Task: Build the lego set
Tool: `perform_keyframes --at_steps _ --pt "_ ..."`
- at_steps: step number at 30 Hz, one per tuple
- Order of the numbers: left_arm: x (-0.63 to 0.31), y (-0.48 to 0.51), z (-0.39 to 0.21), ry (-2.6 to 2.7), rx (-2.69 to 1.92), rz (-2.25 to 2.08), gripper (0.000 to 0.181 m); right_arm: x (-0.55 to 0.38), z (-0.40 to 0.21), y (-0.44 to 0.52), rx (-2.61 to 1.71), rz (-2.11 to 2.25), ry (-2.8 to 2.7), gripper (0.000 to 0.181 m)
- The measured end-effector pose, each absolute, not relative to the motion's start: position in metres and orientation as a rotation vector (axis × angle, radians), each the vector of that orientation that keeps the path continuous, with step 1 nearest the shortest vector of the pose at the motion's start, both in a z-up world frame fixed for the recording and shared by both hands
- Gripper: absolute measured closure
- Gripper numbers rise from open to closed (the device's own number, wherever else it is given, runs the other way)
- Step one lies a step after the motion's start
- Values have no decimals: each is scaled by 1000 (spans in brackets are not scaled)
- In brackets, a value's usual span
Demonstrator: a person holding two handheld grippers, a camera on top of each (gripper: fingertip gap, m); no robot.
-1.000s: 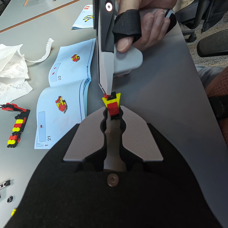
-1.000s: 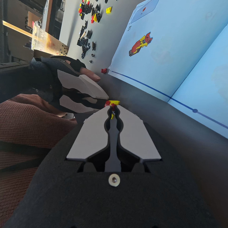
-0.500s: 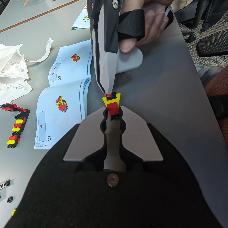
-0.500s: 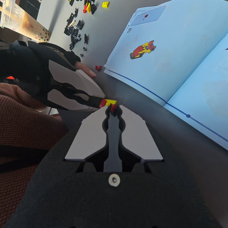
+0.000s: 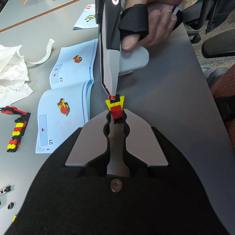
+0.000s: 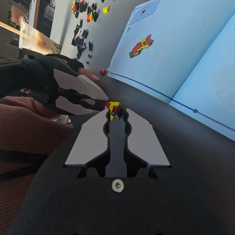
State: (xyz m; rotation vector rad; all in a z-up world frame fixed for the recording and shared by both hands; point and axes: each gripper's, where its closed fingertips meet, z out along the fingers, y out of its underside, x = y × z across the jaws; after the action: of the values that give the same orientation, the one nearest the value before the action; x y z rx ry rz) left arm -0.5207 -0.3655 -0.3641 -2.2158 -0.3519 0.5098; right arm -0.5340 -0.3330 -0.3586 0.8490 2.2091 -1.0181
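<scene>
Lego sub-assembly [image 5: 116, 108], a small red, yellow and black build, is clamped at its near end between the narrowly parted jaws of the left gripper [image 5: 116, 111], so that its far, yellow end is left free above the grey table [image 5: 165, 101]. There the right gripper [image 5: 111, 94] is brought down from the far side, its fingers seen edge-on with a small red piece [image 5: 111, 97] at their tips. The open instruction booklet [image 5: 66, 101] is kept just to the left, presumably for reference.

In the right wrist view, the red piece [image 6: 117, 110] is seen on the sub-assembly [image 6: 113, 108] between the right gripper's [image 6: 116, 111] jaws, which stand apart; whether it is gripped cannot be told. A spare red piece [image 6: 102, 72] lies beyond.
</scene>
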Motion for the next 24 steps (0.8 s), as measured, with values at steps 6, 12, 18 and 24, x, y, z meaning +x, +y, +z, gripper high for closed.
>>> perform_keyframes --at_steps 6,12,18,24 --pt "-519 -364 -363 -344 -2214 508 164 -532 -360 -335 837 -980 2180 172" --pt "-516 -363 -362 -331 -2216 499 164 -530 -358 -335 857 -954 2116 168" --pt "-511 -364 -361 -314 -2217 489 164 -525 -358 -339 858 -903 2096 164" --pt "-506 -365 -360 -306 -2219 478 165 -519 -362 -343 844 -837 2106 168"
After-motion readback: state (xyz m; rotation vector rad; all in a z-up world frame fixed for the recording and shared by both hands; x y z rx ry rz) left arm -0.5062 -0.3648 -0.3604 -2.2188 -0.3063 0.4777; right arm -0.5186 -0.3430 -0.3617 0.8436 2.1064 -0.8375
